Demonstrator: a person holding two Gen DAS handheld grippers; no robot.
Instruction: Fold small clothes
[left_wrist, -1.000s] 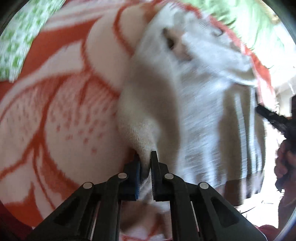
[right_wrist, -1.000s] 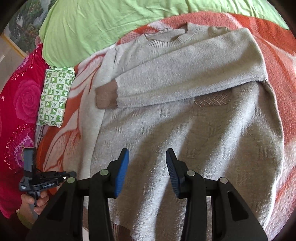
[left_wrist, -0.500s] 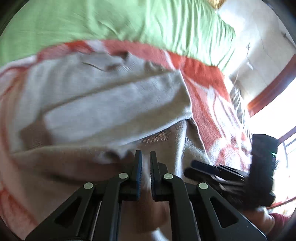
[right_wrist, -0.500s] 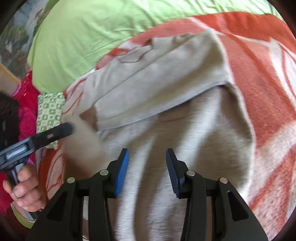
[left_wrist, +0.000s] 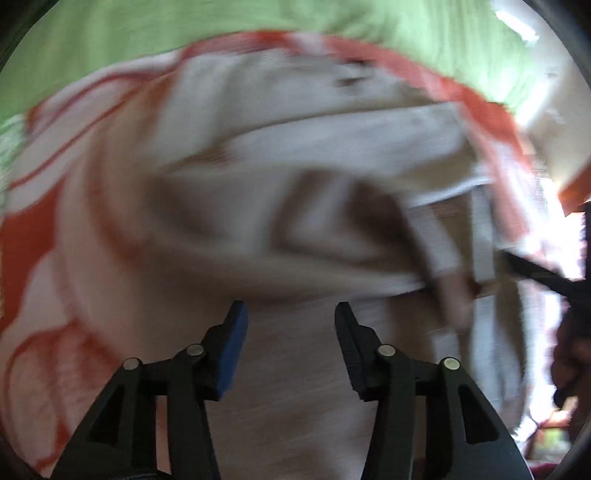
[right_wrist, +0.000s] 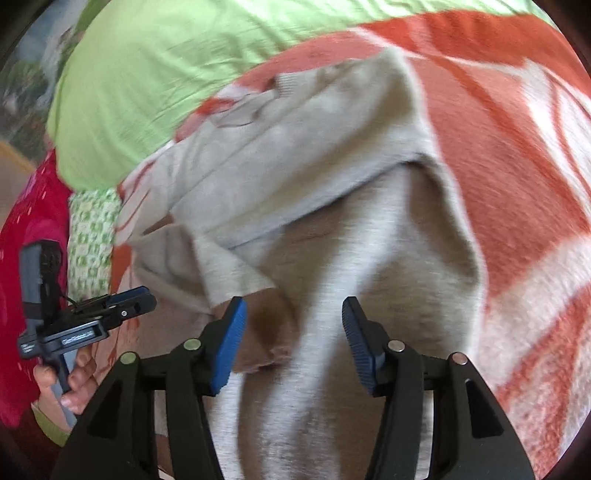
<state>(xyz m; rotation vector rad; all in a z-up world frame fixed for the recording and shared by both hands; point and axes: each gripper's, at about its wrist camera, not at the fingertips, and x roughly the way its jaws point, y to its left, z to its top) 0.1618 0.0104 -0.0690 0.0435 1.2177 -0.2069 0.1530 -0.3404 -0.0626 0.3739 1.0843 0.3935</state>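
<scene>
Change: my left gripper (left_wrist: 288, 314), clamped on the sleeve a moment ago, now has its jaws spread, gripping nothing.
Left gripper: I hold it over the grey sweater (left_wrist: 295, 387), view blurred.
Right gripper (right_wrist: 291, 314): jaws wide apart, empty, above the sweater's body beside the brown cuff (right_wrist: 266, 332).
Sweater: both sleeves folded across its chest, lying on the orange-and-white blanket (right_wrist: 517, 184).
Beyond the sweater: green sheet (right_wrist: 166, 55).

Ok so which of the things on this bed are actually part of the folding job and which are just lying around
Part of the job:
- grey sweater, both sleeves folded across its body
- left gripper, open over it
- right gripper, open over it

Just lying about:
- orange and white blanket under the sweater
- green sheet
- green checked pouch
- pink floral cloth
</scene>
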